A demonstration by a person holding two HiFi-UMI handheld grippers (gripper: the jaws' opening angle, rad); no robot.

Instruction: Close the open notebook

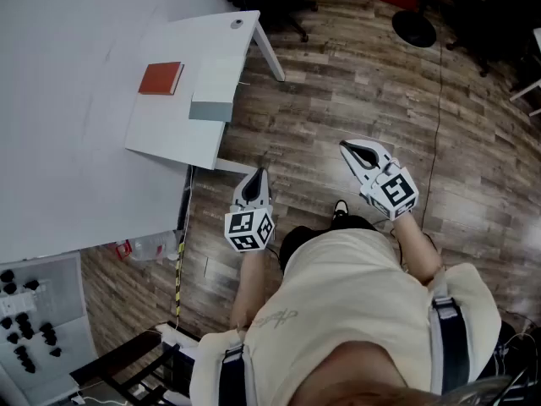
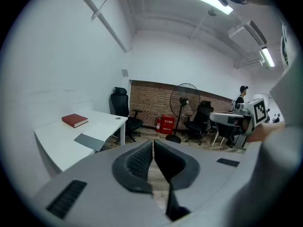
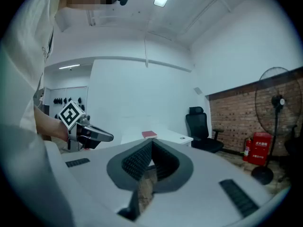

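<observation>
While held over floor (image 1: 355, 83), well apart from counter (image 1: 169, 132): left tool (image 1: 253, 183) clenched, empty; right tool (image 1: 358, 152) clenched, empty; notebook (image 1: 216, 87) lies open on counter beside red book (image 1: 161, 79).

Head view looks steeply down on left gripper (image 1: 255, 178) and right gripper (image 1: 349, 150); their level views share its distant table (image 1: 169, 129).

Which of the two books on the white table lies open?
The notebook, showing a white page and a grey cover, near the table edge. The red book beside it is shut.
</observation>
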